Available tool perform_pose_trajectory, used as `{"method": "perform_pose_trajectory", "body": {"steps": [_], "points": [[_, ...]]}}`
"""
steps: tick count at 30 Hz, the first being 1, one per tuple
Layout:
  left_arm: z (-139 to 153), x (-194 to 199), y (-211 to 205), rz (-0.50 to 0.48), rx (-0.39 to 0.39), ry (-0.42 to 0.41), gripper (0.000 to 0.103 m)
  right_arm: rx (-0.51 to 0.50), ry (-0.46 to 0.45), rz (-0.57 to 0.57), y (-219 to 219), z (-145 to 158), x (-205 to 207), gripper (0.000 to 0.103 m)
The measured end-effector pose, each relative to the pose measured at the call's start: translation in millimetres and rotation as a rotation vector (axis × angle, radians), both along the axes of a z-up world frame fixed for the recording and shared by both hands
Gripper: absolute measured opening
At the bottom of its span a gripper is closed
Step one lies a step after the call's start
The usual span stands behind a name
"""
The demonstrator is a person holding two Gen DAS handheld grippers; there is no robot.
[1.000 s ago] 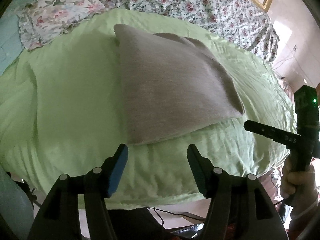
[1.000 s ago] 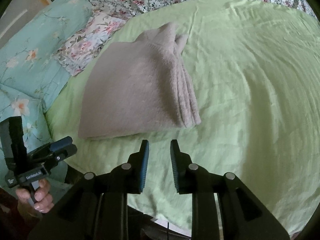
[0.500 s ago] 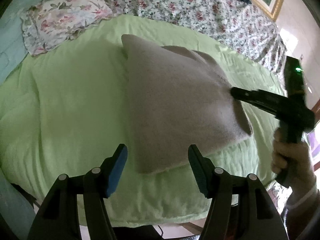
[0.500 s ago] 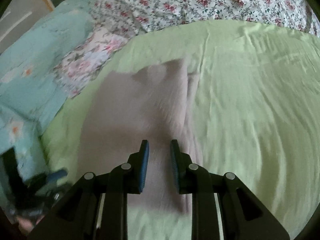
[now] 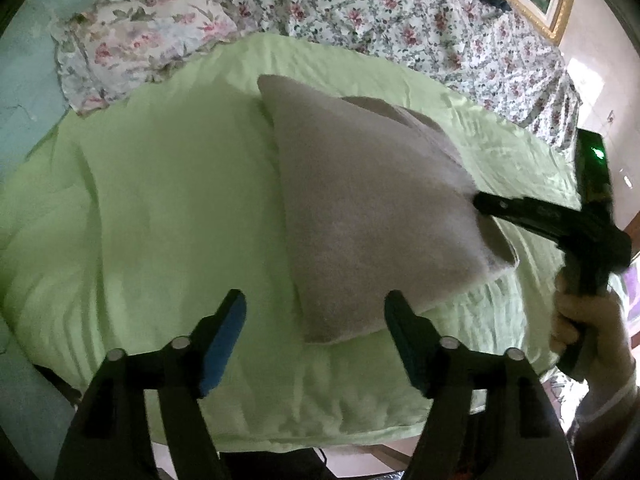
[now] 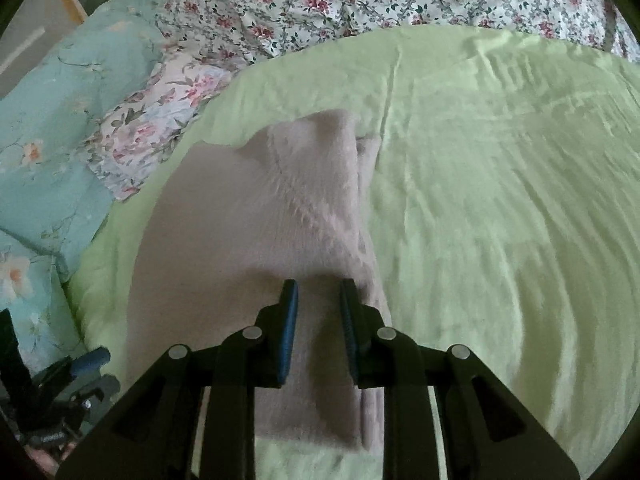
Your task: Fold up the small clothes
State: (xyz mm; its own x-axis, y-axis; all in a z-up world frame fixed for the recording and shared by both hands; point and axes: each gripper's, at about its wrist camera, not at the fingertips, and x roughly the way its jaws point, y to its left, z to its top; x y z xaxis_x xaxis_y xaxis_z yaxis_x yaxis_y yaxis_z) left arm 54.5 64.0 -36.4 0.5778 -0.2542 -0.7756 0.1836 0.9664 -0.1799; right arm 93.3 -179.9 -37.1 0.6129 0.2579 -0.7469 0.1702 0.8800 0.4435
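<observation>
Here the right gripper (image 6: 319,298), jaws narrow, overhangs the folded cloth (image 6: 256,240); left gripper (image 5: 314,312) jaws wide.

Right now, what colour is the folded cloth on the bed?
Greyish beige, plain; the folded cloth shows best in the left wrist view.

home bedrm | bed (image 5: 168,200) w/ green sheet, floral pillow (image 5: 140,52)

Folded grey garment (image 5: 372,216) on bed
</observation>
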Motion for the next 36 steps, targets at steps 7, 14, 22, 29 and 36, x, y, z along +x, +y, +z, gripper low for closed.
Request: {"method": "perform_pose_trajectory", "body": {"steps": [7, 14, 22, 29, 36], "points": [[1.2, -4.9, 2.6, 0.03, 0.04, 0.002, 0.083, 0.022, -0.013, 0.017, 10.9, 13.2, -38.0, 0.024], [-3.4, -13.0, 1.6, 0.037, 0.092, 0.007, 0.085, -0.002, 0.007, 0.038, 28.3, 14.0, -71.9, 0.042], [0.2, -21.7, 6.5, 0.028, 0.171, -0.031, 0.096, -0.105, 0.011, 0.071, 44.5, 19.8, -107.0, 0.076], [7.2, -32.8, 2.2, -0.003, 0.237, -0.086, 0.102, -0.174, -0.032, 0.107, 49.1, 34.5, -125.3, 0.093], [3.9, -33.3, -4.3, -0.034, 0.266, -0.064, 0.102, -0.205, -0.039, 0.144, 55.4, 36.8, -127.5, 0.098]]}}
